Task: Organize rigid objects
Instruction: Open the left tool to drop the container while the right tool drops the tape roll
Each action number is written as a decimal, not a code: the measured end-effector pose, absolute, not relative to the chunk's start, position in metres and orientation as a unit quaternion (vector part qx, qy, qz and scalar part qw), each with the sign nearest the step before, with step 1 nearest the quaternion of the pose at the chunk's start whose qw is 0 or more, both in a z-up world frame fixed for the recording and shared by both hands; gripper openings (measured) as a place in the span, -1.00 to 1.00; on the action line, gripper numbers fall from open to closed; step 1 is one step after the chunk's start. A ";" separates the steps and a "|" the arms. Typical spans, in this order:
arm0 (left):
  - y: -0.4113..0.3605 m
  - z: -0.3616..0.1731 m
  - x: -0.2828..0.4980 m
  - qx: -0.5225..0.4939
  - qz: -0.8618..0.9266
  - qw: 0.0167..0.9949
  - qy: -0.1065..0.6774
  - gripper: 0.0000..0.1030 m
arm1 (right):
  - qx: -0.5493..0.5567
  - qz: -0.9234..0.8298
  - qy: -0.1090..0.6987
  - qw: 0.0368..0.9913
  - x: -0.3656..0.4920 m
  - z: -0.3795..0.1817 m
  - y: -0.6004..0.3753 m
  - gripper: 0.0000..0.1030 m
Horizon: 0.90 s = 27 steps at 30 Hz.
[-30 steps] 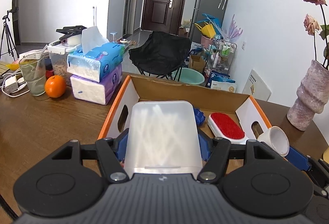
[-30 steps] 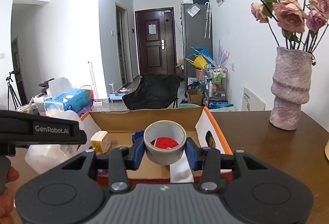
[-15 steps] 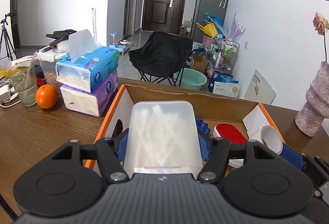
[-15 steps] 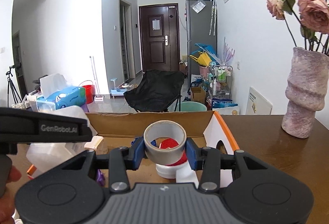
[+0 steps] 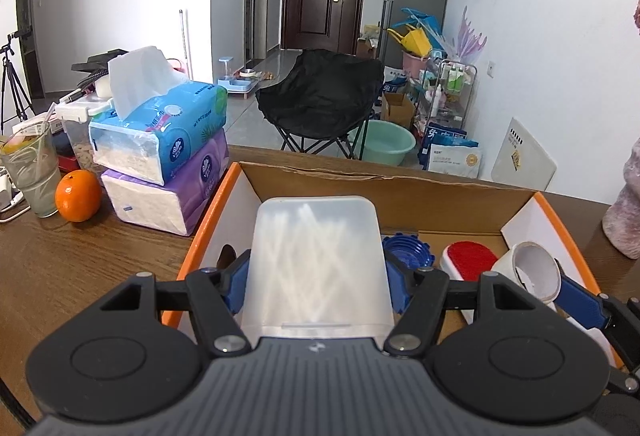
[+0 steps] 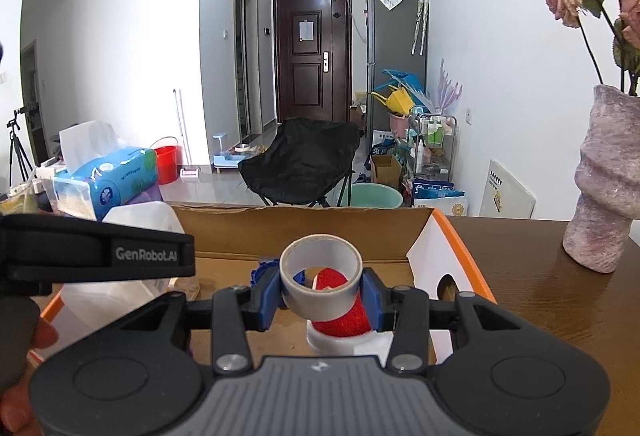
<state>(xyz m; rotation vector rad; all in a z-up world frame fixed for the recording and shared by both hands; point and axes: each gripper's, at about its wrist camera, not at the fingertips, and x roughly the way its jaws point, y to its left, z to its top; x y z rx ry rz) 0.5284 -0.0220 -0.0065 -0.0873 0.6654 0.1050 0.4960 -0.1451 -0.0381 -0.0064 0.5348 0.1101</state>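
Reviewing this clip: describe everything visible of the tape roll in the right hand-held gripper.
The tape roll is a short, wide ring with a grey-beige outer band and a pale inner core, partly used by the look of it. The right hand-held gripper clamps it between blue pads on opposite sides, its opening tilted up and toward the camera. It hangs over the cardboard box, above a red-topped brush; nothing else touches it.

In front of me, the open cardboard box with orange edges (image 5: 400,191) sits on the brown wooden table (image 5: 80,268); stacked tissue packs (image 5: 160,155) lie left, the round orange fruit (image 5: 78,195) further left.
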 end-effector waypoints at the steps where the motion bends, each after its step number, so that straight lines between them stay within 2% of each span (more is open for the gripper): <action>1: -0.022 -0.007 0.530 -0.041 0.051 0.943 0.327 0.28 | -0.004 0.055 0.265 0.963 0.497 -0.039 -0.145 -0.18; 16: -0.018 -0.017 0.544 -0.024 0.041 0.941 0.334 0.29 | -0.017 0.055 0.280 0.958 0.510 -0.044 -0.140 -0.18; 18: -0.018 -0.016 0.542 -0.021 0.039 0.943 0.329 0.30 | -0.018 0.051 0.281 0.958 0.509 -0.044 -0.140 0.00; 20: -0.016 -0.014 0.541 -0.022 0.043 0.945 0.325 0.48 | -0.020 0.046 0.279 0.959 0.508 -0.043 -0.139 0.35; 22: -0.014 -0.011 0.539 -0.023 0.045 0.946 0.320 0.49 | -0.021 0.042 0.276 0.960 0.506 -0.042 -0.139 0.58; 24: -0.012 -0.009 0.537 -0.024 0.045 0.947 0.317 0.65 | -0.021 0.038 0.273 0.961 0.503 -0.040 -0.138 0.65; 25: -0.011 -0.008 0.536 -0.024 0.046 0.948 0.315 0.80 | -0.022 0.038 0.272 0.961 0.503 -0.039 -0.137 0.70; 27: -0.010 -0.006 0.533 -0.022 0.050 0.950 0.308 0.96 | -0.021 0.036 0.271 0.962 0.502 -0.038 -0.137 0.89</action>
